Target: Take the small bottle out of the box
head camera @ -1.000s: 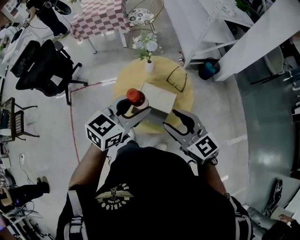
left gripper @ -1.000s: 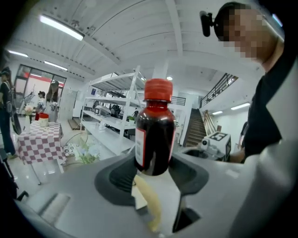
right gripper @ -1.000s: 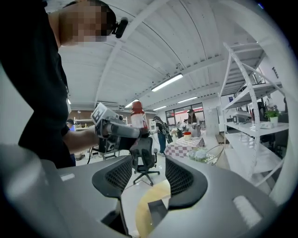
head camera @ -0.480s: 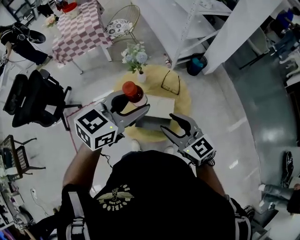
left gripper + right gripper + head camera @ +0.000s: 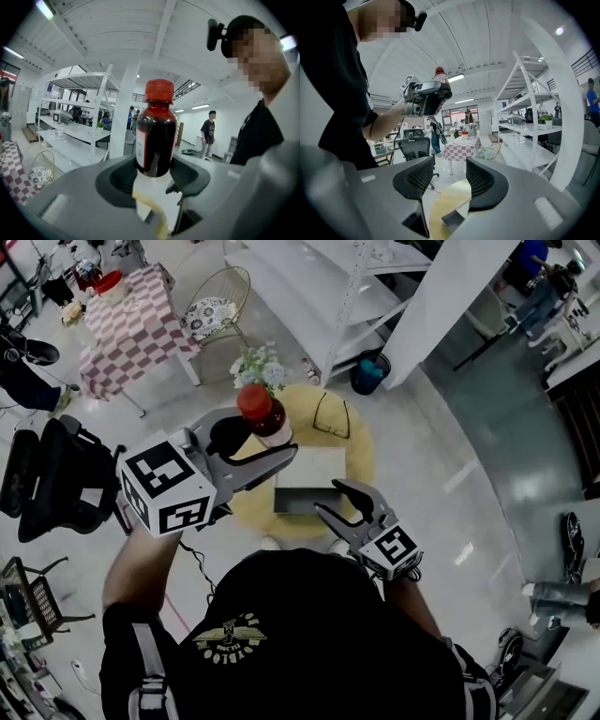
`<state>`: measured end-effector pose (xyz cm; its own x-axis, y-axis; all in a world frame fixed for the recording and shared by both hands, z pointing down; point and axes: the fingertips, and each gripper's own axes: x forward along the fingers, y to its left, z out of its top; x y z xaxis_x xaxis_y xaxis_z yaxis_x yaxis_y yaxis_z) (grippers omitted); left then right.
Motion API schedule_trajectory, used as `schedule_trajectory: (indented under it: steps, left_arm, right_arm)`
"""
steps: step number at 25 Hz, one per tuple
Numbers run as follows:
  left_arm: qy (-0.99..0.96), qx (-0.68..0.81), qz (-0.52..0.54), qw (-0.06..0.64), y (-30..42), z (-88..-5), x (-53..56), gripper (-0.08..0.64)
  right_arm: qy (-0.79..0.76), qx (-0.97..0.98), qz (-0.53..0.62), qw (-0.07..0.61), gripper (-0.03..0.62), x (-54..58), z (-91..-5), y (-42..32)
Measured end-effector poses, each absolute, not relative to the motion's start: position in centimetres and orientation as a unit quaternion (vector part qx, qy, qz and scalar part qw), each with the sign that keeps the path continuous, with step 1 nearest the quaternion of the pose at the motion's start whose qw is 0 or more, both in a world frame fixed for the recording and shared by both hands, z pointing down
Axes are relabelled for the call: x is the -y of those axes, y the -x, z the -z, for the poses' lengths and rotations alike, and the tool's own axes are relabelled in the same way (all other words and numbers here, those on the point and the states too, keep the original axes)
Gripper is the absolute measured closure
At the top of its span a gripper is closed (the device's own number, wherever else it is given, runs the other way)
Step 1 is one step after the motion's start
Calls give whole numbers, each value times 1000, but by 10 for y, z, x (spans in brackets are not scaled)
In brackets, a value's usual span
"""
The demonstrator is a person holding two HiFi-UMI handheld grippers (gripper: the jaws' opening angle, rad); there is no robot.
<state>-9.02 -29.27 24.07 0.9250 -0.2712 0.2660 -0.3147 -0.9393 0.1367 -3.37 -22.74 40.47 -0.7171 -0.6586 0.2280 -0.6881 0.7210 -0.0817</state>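
The left gripper (image 5: 267, 439) clamped the small bottle (image 5: 255, 405), cylindrical, glossy dark, red-capped; the right gripper (image 5: 330, 499) gaped empty near the rectangular box (image 5: 302, 500).

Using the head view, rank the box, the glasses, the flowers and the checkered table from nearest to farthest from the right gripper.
1. The box, directly ahead of the right gripper, on the round yellow table.
2. The glasses, beyond the box on the same table.
3. The flowers, at that table's far left edge.
4. The checkered table, across the floor, upper left.
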Motion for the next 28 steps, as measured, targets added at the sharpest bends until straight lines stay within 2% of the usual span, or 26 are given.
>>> schedule_trajectory:
  steps: [11,16,23,28]
  left_arm:
    - [-982,127,-124,65,86,-218,294,560]
    - [-981,131,-121,81,82,-224,294,560]
    - [-975,157,-132,88,49,-239,284,560]
    - [-966,190,-134,112,15,-272,274,560]
  right_arm:
    - [-369,919,-93,100,360,220,-412,29]
    - [-357,923,-98,105,360,223,-409,27]
    - [-323,937,-81,108,360,220,-408,-11]
    - [-285,953,-71,77,360,217,-384,-47]
